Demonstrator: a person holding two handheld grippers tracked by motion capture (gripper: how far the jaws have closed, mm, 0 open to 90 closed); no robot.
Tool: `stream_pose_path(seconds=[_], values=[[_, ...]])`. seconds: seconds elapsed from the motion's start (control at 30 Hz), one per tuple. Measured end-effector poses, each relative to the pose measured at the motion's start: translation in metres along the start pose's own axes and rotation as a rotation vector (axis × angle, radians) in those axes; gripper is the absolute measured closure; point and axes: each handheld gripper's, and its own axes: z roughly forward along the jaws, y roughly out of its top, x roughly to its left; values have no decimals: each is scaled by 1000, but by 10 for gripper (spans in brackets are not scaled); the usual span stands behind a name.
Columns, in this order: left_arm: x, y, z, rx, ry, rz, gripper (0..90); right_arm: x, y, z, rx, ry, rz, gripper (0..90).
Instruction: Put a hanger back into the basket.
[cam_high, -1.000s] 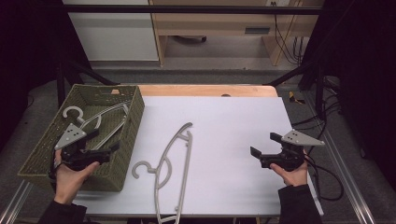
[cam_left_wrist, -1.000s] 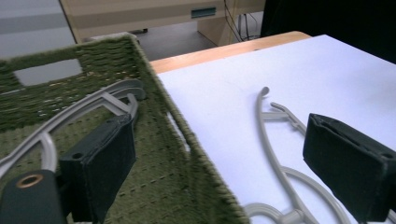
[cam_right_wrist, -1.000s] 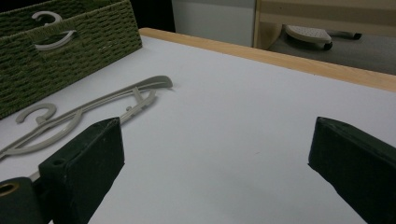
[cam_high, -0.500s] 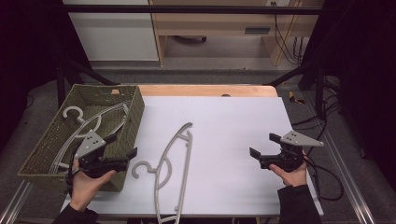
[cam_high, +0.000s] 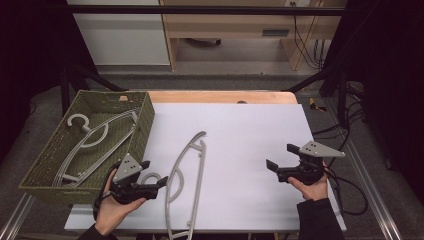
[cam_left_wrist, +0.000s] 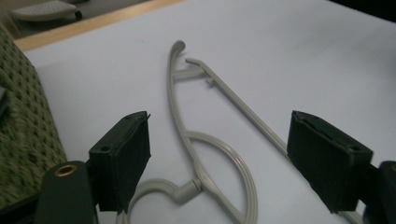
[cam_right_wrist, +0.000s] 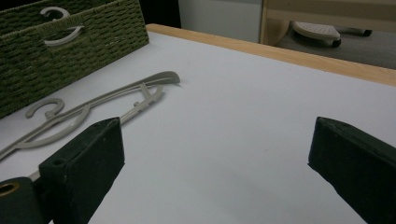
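Lying flat on the table, grey hanger (cam_left_wrist: 205, 154) between left gripper's (cam_high: 150, 186) parted, closing jaws, hook nearest, ungripped

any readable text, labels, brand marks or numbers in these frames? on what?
None readable: no print shows on the hanger on the table, the hangers in the basket, the basket, the white table top, the left gripper or the right gripper.

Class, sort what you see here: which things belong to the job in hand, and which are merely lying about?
Job in hand:
grey hanger on the table
left tool, open beside its hook
woven basket
hanger in the basket

Lying about:
right tool, idle
cables
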Motion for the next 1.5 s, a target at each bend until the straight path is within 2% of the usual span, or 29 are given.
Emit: stream_pose_path(seconds=[0.13,0.17,0.27,0.33,0.37,0.43,0.5,0.53,0.67,0.77,0.83,0.87,0.9,1.2,1.27,1.5], values=[[-2,-9,7,39,-8,-26,293,0,0,0,5,5,-5,38],[-3,-14,13,72,-13,-34,308,0,0,1,4,6,-3,39],[-4,-18,18,101,-3,-45,357,1,-1,1,6,7,-2,39],[-4,-22,24,135,-15,-56,375,1,-1,2,10,8,-1,39],[-4,-25,29,170,5,-61,414,1,-1,3,12,10,-3,39],[-5,-30,35,197,10,-86,448,2,-1,3,16,10,1,39],[-5,-34,41,231,27,-91,480,2,-1,3,17,11,1,39],[-5,-34,41,231,27,-91,490,2,-1,4,17,12,1,39],[-5,-41,52,290,16,-104,525,2,-1,4,22,11,-5,39],[-5,-42,55,302,29,-99,537,2,-1,5,21,9,-5,39],[-4,-44,58,323,22,-101,542,3,-1,6,22,12,-4,39],[-5,-44,61,324,23,-119,547,3,-2,6,30,12,-13,39],[-5,-44,61,324,23,-119,557,3,-2,6,30,12,-13,39],[-8,-39,70,346,60,-98,636,4,-2,7,32,11,-8,39],[-6,-37,72,346,55,-114,648,4,-2,7,34,12,-8,40],[-4,-24,85,358,73,-83,695,4,-2,9,40,13,-13,40]])
